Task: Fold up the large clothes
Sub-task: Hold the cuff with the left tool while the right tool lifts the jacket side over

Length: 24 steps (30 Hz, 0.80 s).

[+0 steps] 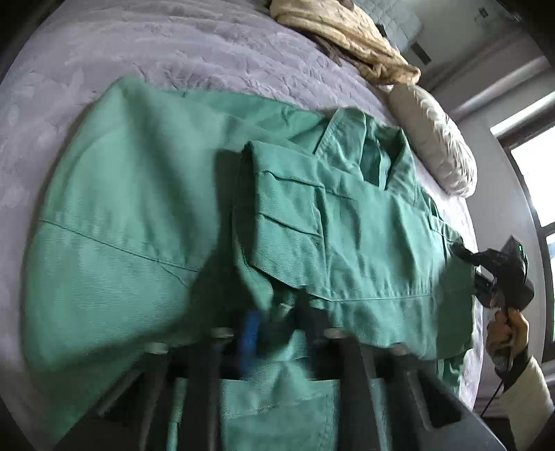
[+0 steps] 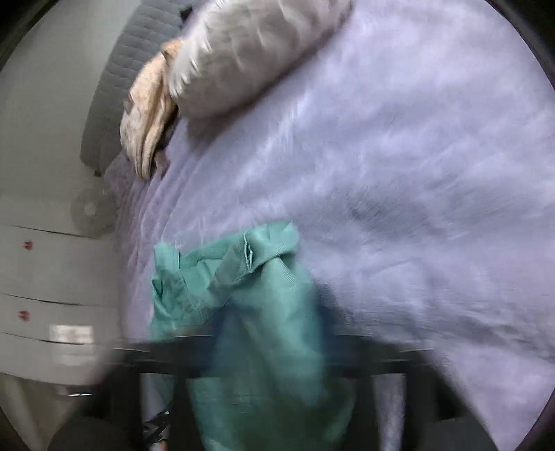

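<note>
Green cotton work jacket lies spread over the lavender quilted bedspread, filling the centre of the left wrist view; a beige crumpled garment and a pale grey pillow sit at upper right; the left gripper, bottom centre, is clamped on the jacket's hem; the right gripper, at right edge, pinches its far edge, cloth bunched between its jaws.

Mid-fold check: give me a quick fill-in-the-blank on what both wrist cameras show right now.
1. The garment being folded is ____ in colour.
2. It lies on a ____ bedspread.
3. The right claw is shut on the garment's ____.
4. Near the white pillow lies a crumpled ____ cloth.

Missing words: green; grey; edge; beige
</note>
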Motion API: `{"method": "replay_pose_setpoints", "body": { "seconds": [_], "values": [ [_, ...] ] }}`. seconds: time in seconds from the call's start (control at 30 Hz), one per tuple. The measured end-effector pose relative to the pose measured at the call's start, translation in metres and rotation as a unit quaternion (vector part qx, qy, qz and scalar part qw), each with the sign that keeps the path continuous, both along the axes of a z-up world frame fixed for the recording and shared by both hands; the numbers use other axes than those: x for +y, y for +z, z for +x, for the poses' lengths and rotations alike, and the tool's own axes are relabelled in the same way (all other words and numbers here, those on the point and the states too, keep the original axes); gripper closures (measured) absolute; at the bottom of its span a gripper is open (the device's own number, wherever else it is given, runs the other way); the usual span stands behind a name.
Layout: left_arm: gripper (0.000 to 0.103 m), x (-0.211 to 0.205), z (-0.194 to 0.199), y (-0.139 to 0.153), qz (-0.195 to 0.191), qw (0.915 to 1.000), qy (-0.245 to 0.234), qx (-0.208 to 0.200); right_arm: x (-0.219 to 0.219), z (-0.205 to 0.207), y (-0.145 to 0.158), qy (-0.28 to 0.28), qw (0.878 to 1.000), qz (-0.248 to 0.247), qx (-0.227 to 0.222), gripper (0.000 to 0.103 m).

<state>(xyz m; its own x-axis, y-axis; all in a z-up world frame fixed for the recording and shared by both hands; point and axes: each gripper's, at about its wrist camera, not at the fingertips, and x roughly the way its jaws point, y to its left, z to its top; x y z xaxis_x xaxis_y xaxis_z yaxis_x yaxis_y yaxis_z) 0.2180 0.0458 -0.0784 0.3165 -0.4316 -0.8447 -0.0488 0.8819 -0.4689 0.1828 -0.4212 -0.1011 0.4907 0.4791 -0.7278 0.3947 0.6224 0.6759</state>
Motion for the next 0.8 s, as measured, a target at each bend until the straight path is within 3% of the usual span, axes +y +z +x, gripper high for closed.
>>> {"method": "replay_pose_setpoints", "body": {
  "seconds": [0.13,0.3,0.4,0.5,0.57,0.6,0.7,0.8],
  "values": [
    [0.090,-0.011,-0.002,0.016,0.002,0.9993,-0.023,-0.030,0.010,0.000,0.031,0.033,0.995,-0.085,-0.051,0.100],
    [0.090,-0.027,0.007,-0.006,0.012,0.9993,-0.035,-0.009,-0.018,0.004,-0.003,0.031,0.993,-0.114,0.003,0.098],
    [0.090,-0.023,0.008,-0.010,0.001,0.9996,-0.028,-0.006,-0.032,-0.005,-0.020,-0.006,0.998,-0.055,0.008,0.095],
    [0.090,-0.023,0.008,-0.007,0.007,0.9993,-0.037,-0.008,-0.037,-0.032,-0.005,-0.024,0.999,-0.041,0.007,0.079],
    [0.090,-0.022,0.008,-0.006,0.008,0.9992,-0.039,-0.008,-0.034,-0.056,0.009,-0.028,0.999,-0.032,-0.005,0.057],
    [0.090,-0.021,0.008,-0.006,0.009,0.9992,-0.039,-0.007,-0.032,-0.077,0.019,-0.032,0.999,-0.019,-0.016,0.052],
    [0.090,-0.023,0.008,-0.006,0.012,0.9992,-0.038,-0.006,-0.022,-0.129,0.030,-0.047,0.997,0.046,-0.031,0.052],
    [0.090,-0.026,0.009,-0.007,0.015,0.9992,-0.038,-0.006,-0.015,-0.171,0.010,-0.078,0.987,0.137,-0.017,0.052]
  ]
}}
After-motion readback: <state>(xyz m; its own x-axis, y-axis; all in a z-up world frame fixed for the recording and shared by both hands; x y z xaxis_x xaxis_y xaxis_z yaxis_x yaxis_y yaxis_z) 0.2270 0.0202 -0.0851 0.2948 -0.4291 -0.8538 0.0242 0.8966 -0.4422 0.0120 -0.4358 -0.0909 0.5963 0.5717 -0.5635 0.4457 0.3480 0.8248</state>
